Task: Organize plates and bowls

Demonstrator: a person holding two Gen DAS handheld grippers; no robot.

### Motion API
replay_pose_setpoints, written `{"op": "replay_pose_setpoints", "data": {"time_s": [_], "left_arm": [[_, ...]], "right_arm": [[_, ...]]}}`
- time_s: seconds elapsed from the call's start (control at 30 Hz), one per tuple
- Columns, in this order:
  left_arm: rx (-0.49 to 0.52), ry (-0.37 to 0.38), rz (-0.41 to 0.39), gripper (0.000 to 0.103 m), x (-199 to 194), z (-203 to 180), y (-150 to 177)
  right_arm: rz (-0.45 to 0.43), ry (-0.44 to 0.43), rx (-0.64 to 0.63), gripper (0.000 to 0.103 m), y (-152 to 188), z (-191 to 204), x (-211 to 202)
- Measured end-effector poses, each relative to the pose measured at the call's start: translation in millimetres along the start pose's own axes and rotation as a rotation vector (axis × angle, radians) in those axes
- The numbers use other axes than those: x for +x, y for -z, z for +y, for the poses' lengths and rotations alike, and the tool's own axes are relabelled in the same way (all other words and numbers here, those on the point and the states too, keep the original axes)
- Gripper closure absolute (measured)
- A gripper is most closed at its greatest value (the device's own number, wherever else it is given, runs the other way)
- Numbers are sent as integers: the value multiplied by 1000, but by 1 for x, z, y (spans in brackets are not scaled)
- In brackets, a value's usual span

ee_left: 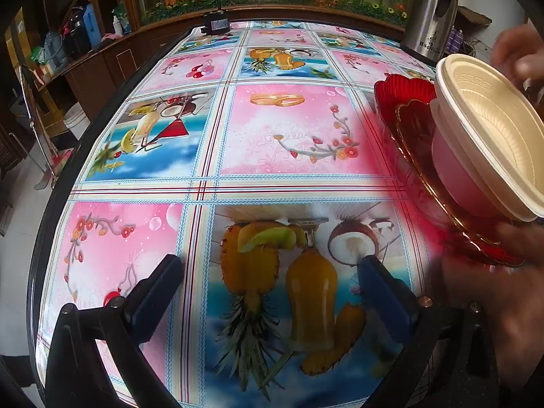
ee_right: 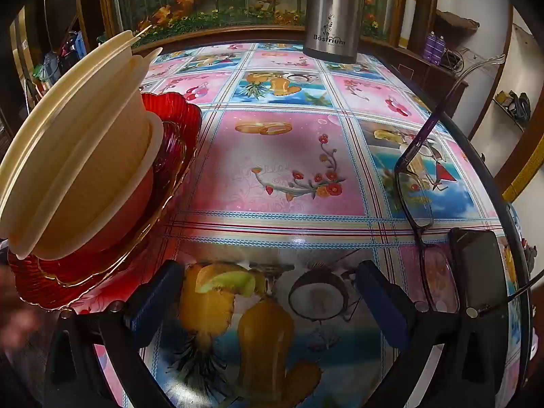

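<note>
Both grippers, left (ee_left: 268, 278) and right (ee_right: 267, 287), have their fingers spread wide with nothing between them, above the bench (ee_left: 289, 136). The cream bowls (ee_right: 81, 156) sit tilted on red plates (ee_right: 170, 142); blurred hands (ee_left: 520, 54) hold this stack between the grippers.

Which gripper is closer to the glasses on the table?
Right. The glasses lie just past the right gripper, beside its right finger, next to a phone. The left gripper hangs over the fruit-print cloth, and its camera shows no glasses at all.
</note>
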State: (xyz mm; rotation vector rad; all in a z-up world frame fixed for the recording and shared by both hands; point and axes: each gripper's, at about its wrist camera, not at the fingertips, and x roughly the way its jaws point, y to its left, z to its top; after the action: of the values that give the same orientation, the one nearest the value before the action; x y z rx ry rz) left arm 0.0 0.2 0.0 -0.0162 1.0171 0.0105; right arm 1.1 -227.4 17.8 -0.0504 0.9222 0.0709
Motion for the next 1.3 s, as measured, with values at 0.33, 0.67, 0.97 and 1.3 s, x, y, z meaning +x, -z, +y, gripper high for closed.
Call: {"op": "replay_pose_setpoints", "data": {"time_s": [0.33,0.67,0.97,1.3], "left_arm": [[-33,-18,-1,0,-3,6,0],[-32,-19,0,0,-2,6,-1],[-32,-20,0,0,-2,6,-1],[-33,-19,0,0,-1,8,-1]], "right_arm": [[1,1,-1,0,0,0,-1],[0,2,-1,0,0,2,-1],[-1,2,0,0,-1,1,0],[-1,2,0,0,-1,2,0]]}}
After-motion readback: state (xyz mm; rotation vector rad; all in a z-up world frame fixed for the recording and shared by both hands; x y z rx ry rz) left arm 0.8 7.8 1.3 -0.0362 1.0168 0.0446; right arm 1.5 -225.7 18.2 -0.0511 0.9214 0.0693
